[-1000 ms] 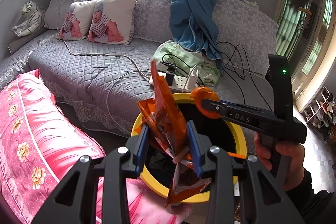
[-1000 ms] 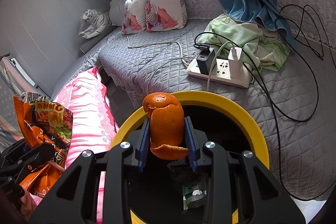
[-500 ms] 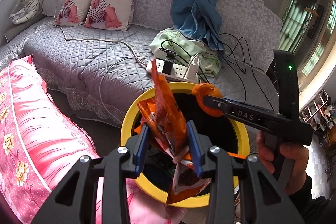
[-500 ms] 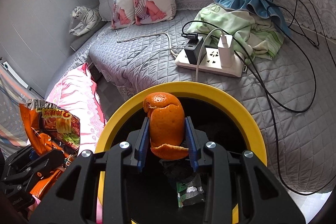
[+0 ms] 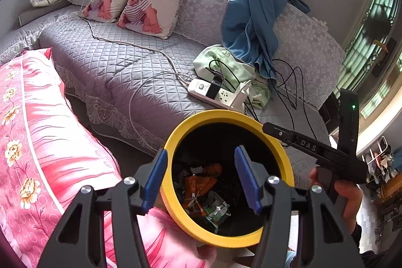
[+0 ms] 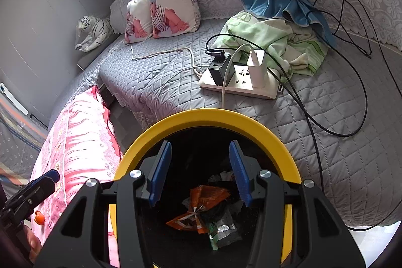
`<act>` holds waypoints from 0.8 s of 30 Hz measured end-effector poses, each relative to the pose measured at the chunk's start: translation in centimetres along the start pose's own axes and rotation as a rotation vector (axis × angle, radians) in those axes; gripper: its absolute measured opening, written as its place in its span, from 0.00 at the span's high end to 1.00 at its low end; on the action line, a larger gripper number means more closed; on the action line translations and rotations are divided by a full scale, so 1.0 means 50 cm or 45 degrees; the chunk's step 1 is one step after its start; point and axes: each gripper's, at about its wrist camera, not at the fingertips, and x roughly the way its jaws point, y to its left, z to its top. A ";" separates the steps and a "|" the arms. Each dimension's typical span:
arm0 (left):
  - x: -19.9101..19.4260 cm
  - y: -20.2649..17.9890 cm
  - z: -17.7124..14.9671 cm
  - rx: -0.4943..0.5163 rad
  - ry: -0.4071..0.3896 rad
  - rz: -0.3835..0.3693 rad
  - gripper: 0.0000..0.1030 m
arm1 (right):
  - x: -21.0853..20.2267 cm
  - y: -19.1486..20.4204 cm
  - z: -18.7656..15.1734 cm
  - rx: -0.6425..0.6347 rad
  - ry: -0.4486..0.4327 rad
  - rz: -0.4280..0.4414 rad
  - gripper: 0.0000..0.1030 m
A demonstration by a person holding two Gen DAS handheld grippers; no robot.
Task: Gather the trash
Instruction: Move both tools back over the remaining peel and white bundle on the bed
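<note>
The yellow-rimmed bin (image 5: 227, 117) is serving as the landmark here. The left claw (image 5: 199, 178) is hanging over its opening, jaws opening, with nothing between the blue pads (image 5: 245, 177). The right claw (image 6: 198, 171) is also hovering above the bin, jaws opening and holding nothing. Down inside the bin the trash is lying: an orange snack wrapper (image 6: 198, 205) on the bottom, a clear green-printed packet (image 6: 221, 230) just beside it. Behind the bin a white power strip (image 6: 241, 86) is sitting on the grey quilted sofa (image 5: 113, 62), with a green cloth (image 6: 276, 42) just beyond it. A pink floral pillow (image 5: 37, 137) is lying left of the bin.
</note>
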 end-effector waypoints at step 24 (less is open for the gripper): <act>-0.346 0.372 -0.207 -0.385 -0.134 0.473 0.46 | 0.086 0.475 -0.071 -0.590 0.174 0.419 0.52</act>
